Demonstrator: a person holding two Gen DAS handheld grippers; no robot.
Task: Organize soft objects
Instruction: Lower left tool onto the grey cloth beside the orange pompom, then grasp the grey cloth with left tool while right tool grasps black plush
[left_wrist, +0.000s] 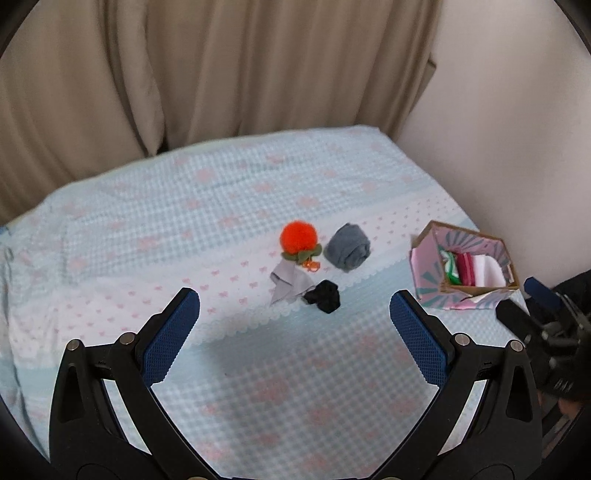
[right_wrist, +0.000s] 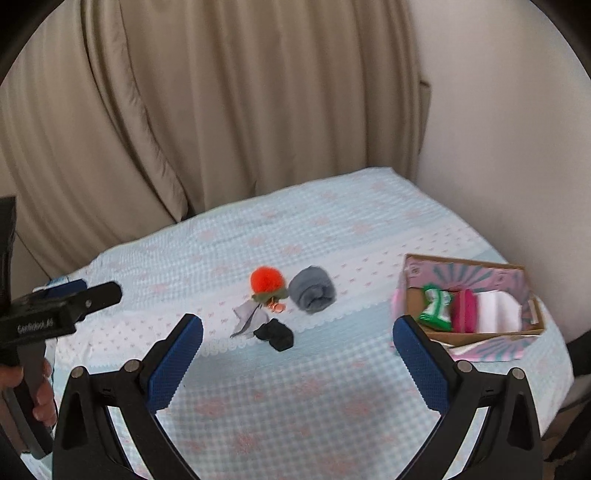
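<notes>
On the light blue bedspread (left_wrist: 258, 387) lie an orange fluffy pom-pom toy (left_wrist: 297, 239) with green leaves, a rolled grey cloth (left_wrist: 347, 247), a flat pale grey cloth (left_wrist: 290, 282) and a crumpled black cloth (left_wrist: 323, 295). The same group shows in the right wrist view: pom-pom (right_wrist: 266, 280), grey roll (right_wrist: 312, 290), pale cloth (right_wrist: 249, 317), black cloth (right_wrist: 275, 334). A pink patterned box (left_wrist: 428, 273), also in the right wrist view (right_wrist: 480, 341), holds green, pink and white folded items. My left gripper (left_wrist: 295, 308) is open and empty, short of the cloths. My right gripper (right_wrist: 297, 334) is open and empty.
Beige curtains (left_wrist: 221, 74) hang behind the bed and a white wall (left_wrist: 517, 129) stands at the right. The right gripper shows at the right edge of the left wrist view (left_wrist: 517, 299). The left gripper and a hand show at the left of the right wrist view (right_wrist: 66, 295).
</notes>
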